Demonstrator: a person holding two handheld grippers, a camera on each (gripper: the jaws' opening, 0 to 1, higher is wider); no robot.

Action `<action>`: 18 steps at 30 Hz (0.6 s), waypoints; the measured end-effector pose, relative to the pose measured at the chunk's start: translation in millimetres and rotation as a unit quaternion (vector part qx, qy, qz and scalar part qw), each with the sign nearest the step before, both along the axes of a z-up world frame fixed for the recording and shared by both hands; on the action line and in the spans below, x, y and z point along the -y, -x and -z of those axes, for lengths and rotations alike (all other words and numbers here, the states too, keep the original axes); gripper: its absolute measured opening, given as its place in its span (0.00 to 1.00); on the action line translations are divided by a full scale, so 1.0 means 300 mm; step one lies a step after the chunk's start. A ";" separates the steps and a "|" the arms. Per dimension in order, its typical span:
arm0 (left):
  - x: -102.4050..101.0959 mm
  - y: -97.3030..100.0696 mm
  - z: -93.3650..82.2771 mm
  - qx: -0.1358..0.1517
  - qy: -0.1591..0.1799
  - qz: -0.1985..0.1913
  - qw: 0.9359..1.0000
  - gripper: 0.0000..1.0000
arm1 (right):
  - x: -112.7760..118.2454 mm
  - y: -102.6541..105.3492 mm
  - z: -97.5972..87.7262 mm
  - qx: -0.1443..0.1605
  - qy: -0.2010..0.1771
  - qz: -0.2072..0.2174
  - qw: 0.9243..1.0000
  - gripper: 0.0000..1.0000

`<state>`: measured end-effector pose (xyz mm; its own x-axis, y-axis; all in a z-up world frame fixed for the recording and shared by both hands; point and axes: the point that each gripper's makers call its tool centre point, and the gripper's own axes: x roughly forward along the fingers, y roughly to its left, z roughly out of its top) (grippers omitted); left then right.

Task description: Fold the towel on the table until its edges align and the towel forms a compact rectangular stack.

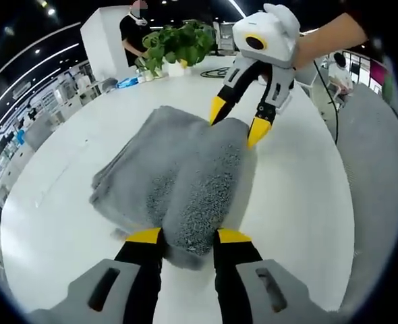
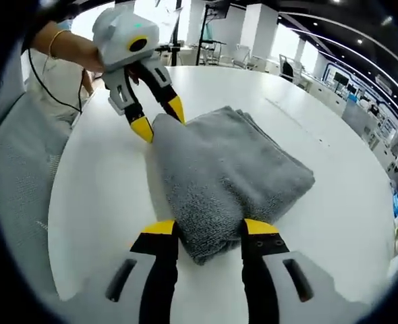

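Two grippers sit at opposite ends of a grey towel (image 1: 179,182) that lies folded in several layers on a white table (image 1: 300,216). In the left gripper view the left gripper (image 1: 188,236) rises from the bottom centre of the frame, its yellow-tipped jaws apart with a raised fold of the towel lying between them; the tips sit beside the cloth and are not pressed into it. At the upper right of that frame the right gripper (image 1: 238,122) reaches in, held by a person's hand (image 1: 324,37), its jaws spread, one yellow tip at the towel's far edge and the other just off the edge over the table. A potted plant (image 1: 175,44) stands at the far side of the table at the top of the frame, with a person (image 1: 133,34) behind it.

In the right gripper view the towel (image 2: 229,179) fills the middle of the frame and runs down between the right gripper's (image 2: 211,229) parted jaws at the bottom centre. The left gripper (image 2: 160,119) shows at the upper left, jaws apart, with its yellow tips at the towel's far corner. The layered folds show along the towel's right edge.
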<state>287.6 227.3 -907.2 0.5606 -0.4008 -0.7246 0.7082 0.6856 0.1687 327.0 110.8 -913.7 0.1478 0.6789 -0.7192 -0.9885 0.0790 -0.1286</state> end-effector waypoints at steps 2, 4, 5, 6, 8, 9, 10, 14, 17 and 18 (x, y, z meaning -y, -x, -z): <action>-0.008 -0.025 -0.001 0.002 -0.005 -0.001 1.000 0.30 | -0.011 -0.022 0.000 0.001 -0.004 0.006 1.000 0.35; -0.020 -0.054 0.000 0.003 -0.008 -0.003 1.000 0.29 | -0.018 -0.045 0.000 0.000 -0.010 0.015 1.000 0.35; -0.026 -0.070 0.001 0.003 -0.009 -0.003 1.000 0.29 | -0.023 -0.066 0.003 -0.001 -0.013 0.021 1.000 0.35; -0.030 -0.079 0.001 0.003 -0.010 -0.003 1.000 0.29 | -0.025 -0.073 0.003 -0.002 -0.014 0.023 1.000 0.35; -0.034 -0.091 0.001 0.001 -0.014 -0.001 1.000 0.29 | -0.028 -0.084 -0.001 -0.001 -0.016 0.027 1.000 0.35; -0.037 -0.096 0.001 0.001 -0.015 0.000 1.000 0.30 | -0.031 -0.082 -0.003 -0.001 -0.016 0.028 0.999 0.35; -0.038 -0.097 0.001 0.000 -0.016 0.000 1.000 0.30 | -0.032 -0.082 -0.004 -0.001 -0.016 0.030 0.999 0.35; -0.042 -0.093 -0.004 -0.004 -0.016 -0.018 1.000 0.31 | -0.030 -0.074 -0.018 0.002 -0.014 0.036 0.999 0.36; -0.042 -0.084 -0.021 0.003 -0.013 -0.035 0.999 0.35 | -0.029 -0.072 -0.032 0.001 -0.017 0.048 0.999 0.39; -0.042 -0.081 -0.028 0.005 -0.008 -0.042 0.999 0.38 | -0.028 -0.071 -0.046 -0.006 -0.025 0.063 0.998 0.39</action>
